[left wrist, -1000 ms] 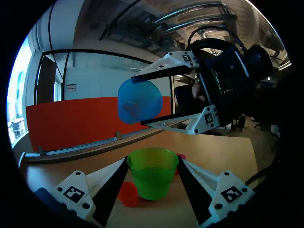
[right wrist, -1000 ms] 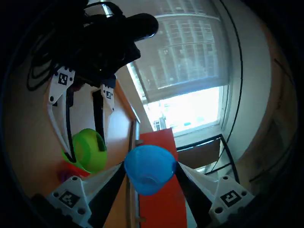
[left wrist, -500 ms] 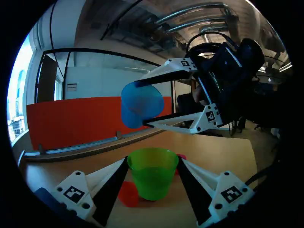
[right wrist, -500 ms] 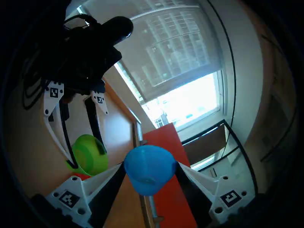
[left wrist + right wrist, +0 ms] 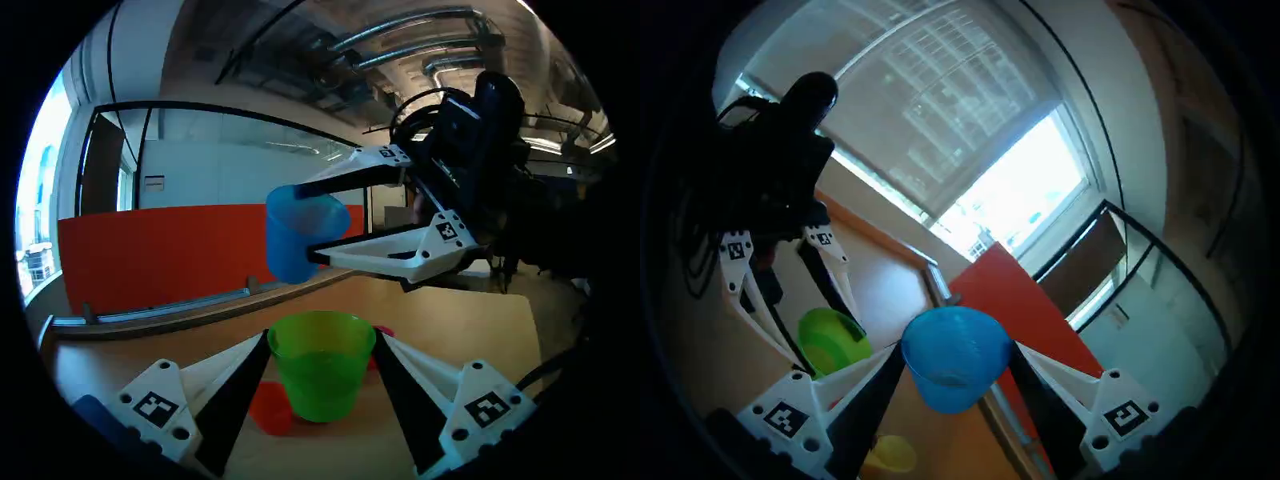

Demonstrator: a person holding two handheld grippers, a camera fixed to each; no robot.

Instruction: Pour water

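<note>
Two cups gripped — left gripper (image 5: 320,342) fingers (image 5: 232,392), spread cup-wide, clamp the green cup (image 5: 322,372); right gripper (image 5: 956,352) fingers (image 5: 868,396) the blue cup (image 5: 954,368).

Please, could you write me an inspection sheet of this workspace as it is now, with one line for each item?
Surface: wooden table, light brown.
Job's things: green cup in the left tool; blue cup held higher, about upright, in the right tool; contents unclear.
Clutter: small red cup beside the green cup; pink item behind it; yellow cup.
Tools: left shut on green cup; right shut on blue cup.
Cables: black cable looping above the right tool.
Surroundings: orange wall panel, window, ceiling pipes.
</note>
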